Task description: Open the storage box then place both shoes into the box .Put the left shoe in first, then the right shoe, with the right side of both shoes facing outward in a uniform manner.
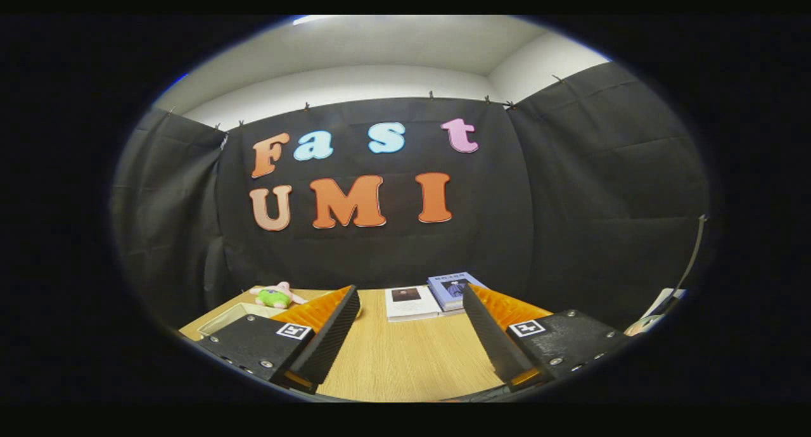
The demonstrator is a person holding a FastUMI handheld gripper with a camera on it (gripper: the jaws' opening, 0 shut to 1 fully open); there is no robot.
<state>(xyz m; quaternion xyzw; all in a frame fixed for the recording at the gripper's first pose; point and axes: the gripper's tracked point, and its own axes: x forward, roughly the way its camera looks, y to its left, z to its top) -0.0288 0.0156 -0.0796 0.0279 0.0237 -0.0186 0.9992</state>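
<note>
Gripper [410, 310] fingers spread, bare table [405, 361] between; 2 books [431, 297] beyond.

Table [405, 361]: you see light wood with a fine grain.
Plush toy [277, 296]: you see a pink body with a bright green middle.
Books [431, 297]: you see 2; 1 has a white cover with a dark square picture, the other a blue-grey cover.
Tray [234, 315]: you see a pale cream rim.
Booth wall [602, 202]: you see plain black cloth.
Ceiling [380, 44]: you see white.
Gripper [410, 307]: your fingers stand apart over bare table.
</note>
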